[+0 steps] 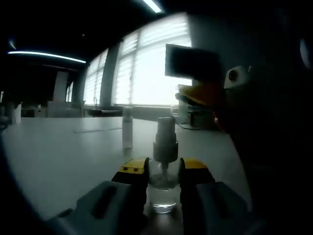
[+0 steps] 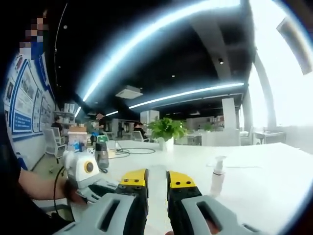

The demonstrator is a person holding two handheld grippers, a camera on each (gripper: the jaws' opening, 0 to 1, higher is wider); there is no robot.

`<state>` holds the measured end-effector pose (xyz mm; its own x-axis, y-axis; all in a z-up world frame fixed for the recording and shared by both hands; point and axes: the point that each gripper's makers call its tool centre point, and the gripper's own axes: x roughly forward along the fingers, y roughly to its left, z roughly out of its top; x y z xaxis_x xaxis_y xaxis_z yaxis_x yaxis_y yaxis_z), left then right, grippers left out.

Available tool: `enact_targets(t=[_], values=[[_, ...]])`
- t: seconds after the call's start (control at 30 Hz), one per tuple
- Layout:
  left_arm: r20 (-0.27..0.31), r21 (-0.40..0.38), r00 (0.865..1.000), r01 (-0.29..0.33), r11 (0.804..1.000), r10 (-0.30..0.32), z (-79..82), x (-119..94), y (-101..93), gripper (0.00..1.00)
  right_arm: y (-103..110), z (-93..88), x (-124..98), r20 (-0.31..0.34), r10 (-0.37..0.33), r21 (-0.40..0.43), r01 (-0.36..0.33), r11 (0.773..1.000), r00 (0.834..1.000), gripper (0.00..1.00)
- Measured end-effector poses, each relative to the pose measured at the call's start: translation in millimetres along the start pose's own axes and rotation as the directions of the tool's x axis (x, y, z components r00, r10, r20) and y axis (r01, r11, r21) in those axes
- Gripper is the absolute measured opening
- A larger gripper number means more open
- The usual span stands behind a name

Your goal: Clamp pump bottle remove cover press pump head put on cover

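On the white table, my left tongs are closed around the clear body of the pump bottle, one yellow-tipped jaw pressing each side. I hold it low so it stands upright and steady while its grey pump head stays free above the jaws. The cover, a slim clear cap, stands upright on the table beyond the bottle, apart from it, so I judge the uncovering done and the pressing step in hand.

My right tongs hold nothing; the jaws stand nearly together with a narrow slot between them, which would suit pushing down on the pump head with the tips.

The left gripper view gives me the grip itself, the bright blinds behind and an orange shape off to the right. The right gripper view looks away across the room: a second pump bottle standing alone on the table, a potted plant farther off, and my left hand at lower left.
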<state>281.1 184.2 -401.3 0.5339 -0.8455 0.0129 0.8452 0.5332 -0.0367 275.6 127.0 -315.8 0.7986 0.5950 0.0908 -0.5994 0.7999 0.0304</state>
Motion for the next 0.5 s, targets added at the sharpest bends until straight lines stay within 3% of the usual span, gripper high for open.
enact_targets(t=[0.33, 0.5], values=[[0.0, 0.0, 1.0, 0.0, 1.0, 0.0, -0.1, 0.0, -0.4, 0.16, -15.0, 6.0, -11.5, 0.019, -0.04, 0.015, 0.04, 0.999, 0.999, 0.1], [0.0, 0.001, 1.0, 0.0, 1.0, 0.0, -0.3, -0.4, 0.7, 0.16, -27.6, -5.4, -17.6, -0.003, -0.063, -0.01, 0.063, 0.998, 0.998, 0.1]])
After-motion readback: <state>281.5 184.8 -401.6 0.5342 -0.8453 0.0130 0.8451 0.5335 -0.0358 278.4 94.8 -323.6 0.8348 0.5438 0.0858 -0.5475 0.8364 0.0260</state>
